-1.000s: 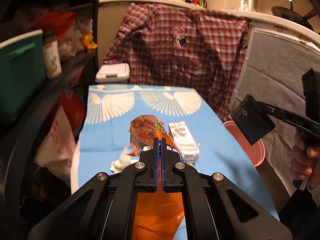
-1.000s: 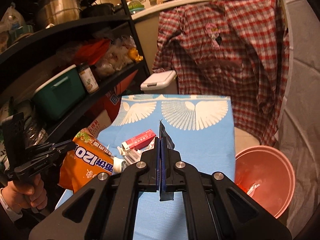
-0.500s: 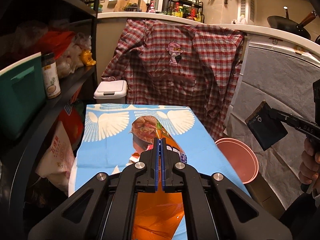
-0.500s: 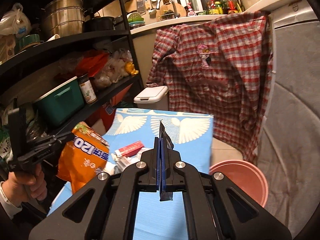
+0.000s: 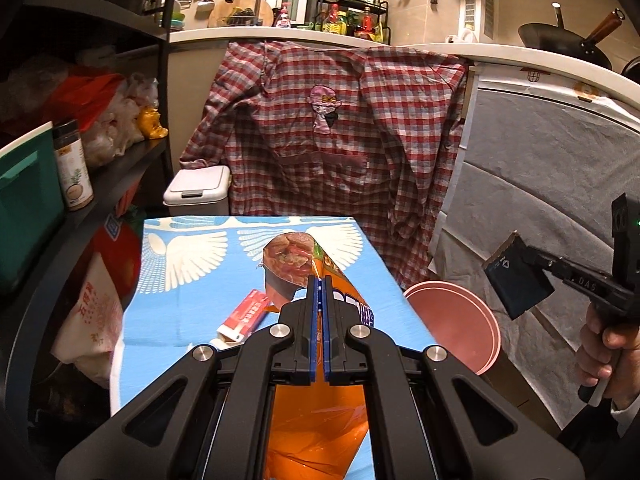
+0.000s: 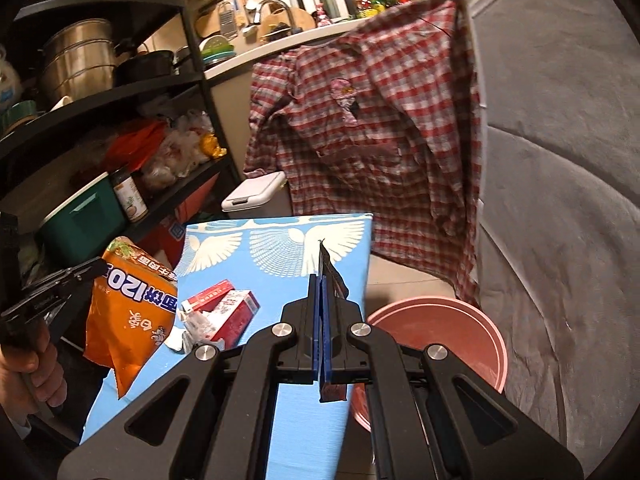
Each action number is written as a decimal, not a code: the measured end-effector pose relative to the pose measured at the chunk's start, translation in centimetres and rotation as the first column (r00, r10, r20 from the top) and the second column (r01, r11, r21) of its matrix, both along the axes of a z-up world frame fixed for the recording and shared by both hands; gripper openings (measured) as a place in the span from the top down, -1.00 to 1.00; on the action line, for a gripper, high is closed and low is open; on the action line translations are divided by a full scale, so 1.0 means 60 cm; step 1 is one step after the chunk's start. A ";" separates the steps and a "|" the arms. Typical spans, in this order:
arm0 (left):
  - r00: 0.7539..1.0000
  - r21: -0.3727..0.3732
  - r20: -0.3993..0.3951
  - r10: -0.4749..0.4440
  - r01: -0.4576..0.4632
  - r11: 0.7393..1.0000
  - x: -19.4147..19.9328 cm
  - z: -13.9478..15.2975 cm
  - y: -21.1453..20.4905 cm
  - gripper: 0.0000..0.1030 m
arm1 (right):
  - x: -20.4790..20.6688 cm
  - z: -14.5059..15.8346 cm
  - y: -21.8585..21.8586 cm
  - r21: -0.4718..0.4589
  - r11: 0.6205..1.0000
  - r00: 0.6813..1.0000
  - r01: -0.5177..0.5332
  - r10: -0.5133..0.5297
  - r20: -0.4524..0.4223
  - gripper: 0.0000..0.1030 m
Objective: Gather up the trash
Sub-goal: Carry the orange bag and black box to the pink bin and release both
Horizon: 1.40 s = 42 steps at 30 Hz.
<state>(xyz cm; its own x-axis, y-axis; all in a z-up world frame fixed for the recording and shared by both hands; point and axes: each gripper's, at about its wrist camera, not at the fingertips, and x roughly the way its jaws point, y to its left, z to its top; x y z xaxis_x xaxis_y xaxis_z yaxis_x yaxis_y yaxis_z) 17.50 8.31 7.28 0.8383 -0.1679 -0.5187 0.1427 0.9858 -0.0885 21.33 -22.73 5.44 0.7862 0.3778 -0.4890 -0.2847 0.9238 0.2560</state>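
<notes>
My left gripper (image 5: 319, 280) is shut on an orange snack bag (image 5: 316, 432), which hangs lifted above the blue table (image 5: 176, 312); the right wrist view shows the same orange snack bag (image 6: 128, 312) at the left. My right gripper (image 6: 322, 278) is shut on a flat dark wrapper (image 6: 334, 276), visible in the left wrist view as a dark wrapper (image 5: 516, 280) above and right of the pink bucket (image 5: 460, 320). The pink bucket (image 6: 452, 332) stands on the floor right of the table. A red and white carton (image 6: 232, 308) and crumpled clear wrap (image 6: 196, 324) lie on the table.
A black shelf rack (image 6: 120, 96) with pots, a green box and a jar lines the left side. A white lidded bin (image 5: 198, 188) stands behind the table. A plaid shirt (image 5: 340, 132) hangs off the counter beyond. A grey cloth (image 6: 560, 180) covers the right side.
Both grippers have moved rightward. The orange bag has risen off the table, uncovering the red carton. The dark wrapper now hangs by the pink bucket, which has come closer in both views.
</notes>
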 end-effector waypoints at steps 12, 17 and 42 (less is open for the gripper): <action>0.997 -0.009 -0.010 -0.074 0.074 0.997 0.034 -0.001 -0.089 0.97 | 0.010 -0.017 -0.041 -0.011 0.999 0.999 0.037 -0.037 -0.017 0.96; 0.995 -0.008 -0.026 -0.097 0.097 0.995 0.056 -0.008 -0.129 0.97 | 0.013 -0.024 -0.054 -0.014 0.999 0.998 0.049 -0.049 -0.026 0.96; 0.981 -0.020 -0.112 -0.161 0.160 0.987 0.172 -0.078 -0.291 0.97 | 0.058 -0.070 -0.123 -0.010 0.992 0.986 0.128 -0.128 -0.104 0.96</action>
